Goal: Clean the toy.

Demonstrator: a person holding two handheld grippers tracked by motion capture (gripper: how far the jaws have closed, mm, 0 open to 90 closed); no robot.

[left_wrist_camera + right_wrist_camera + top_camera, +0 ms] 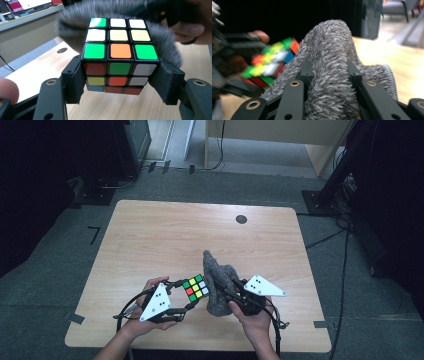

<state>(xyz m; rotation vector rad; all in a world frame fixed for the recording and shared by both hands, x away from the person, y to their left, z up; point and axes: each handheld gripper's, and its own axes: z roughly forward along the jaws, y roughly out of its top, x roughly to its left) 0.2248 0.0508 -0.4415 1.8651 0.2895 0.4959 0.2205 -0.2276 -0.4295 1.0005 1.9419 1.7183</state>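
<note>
A colourful puzzle cube is held just above the wooden table near its front edge. My left gripper is shut on it; in the left gripper view both black pads press the sides of the cube. A grey fluffy cloth stands bunched up right beside the cube, touching its right side. My right gripper is shut on the cloth, its jaws sunk into the pile. The cube appears blurred to the left in the right gripper view.
A small dark round disc lies near the table's far edge. Black stands and cables crowd the floor at the right. A light wooden cabinet stands beyond the table.
</note>
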